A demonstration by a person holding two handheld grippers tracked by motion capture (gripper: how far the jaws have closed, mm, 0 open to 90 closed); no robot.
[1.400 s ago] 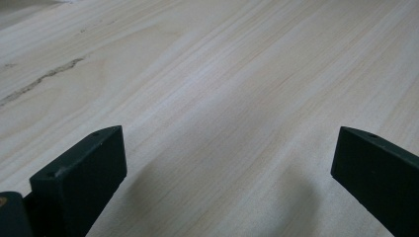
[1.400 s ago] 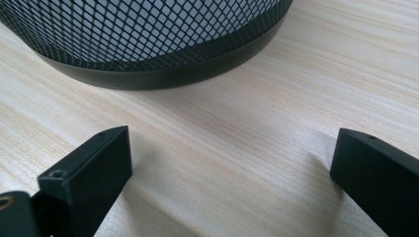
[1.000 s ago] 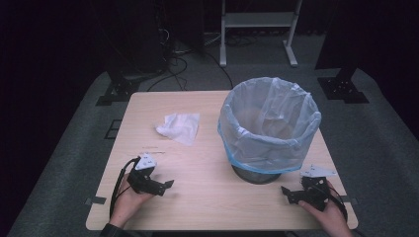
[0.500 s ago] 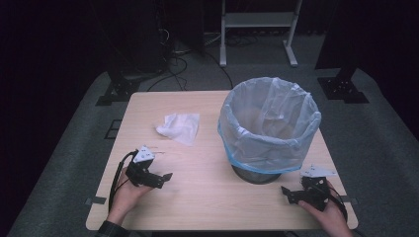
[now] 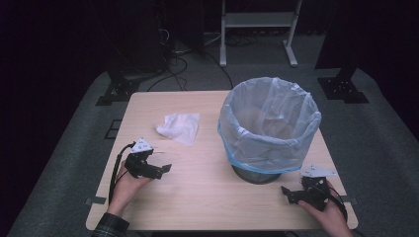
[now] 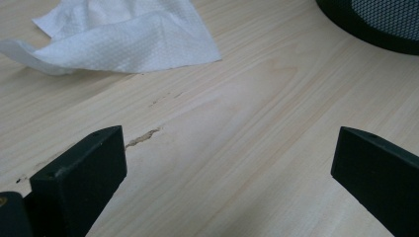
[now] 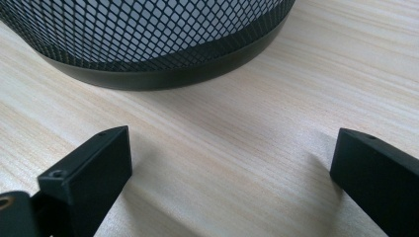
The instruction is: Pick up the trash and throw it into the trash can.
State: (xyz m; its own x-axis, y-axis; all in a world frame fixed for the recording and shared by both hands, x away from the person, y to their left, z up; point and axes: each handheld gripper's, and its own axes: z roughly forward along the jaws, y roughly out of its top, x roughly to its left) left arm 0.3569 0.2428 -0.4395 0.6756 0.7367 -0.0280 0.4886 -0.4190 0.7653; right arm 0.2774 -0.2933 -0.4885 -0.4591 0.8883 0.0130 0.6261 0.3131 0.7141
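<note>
A: Looking down on a pale wooden table (image 5: 207, 197), what does each hand hold?

B: Each hand holds a black two-jaw gripper. The left gripper (image 5: 160, 168) hovers near the table's front left, jaws spread wide with nothing between them. The right gripper (image 5: 289, 192) sits low at the front right, its jaws also spread and empty.

A: Where is the thing being worked on?

B: A crumpled white paper towel (image 5: 179, 127) lies flat on the table, just beyond the left gripper and well apart from the right one. In the left gripper view it lies ahead and to the left of the open jaws, not yet touched.

A: And the bin?

B: A black mesh wastebasket (image 5: 267, 128) lined with a clear bag stands upright on the right half, near the right gripper. Its mouth is open, likely ready to take the towel.

A: Why are the jaws spread?

B: Probably so the left gripper can close on the towel.
</note>
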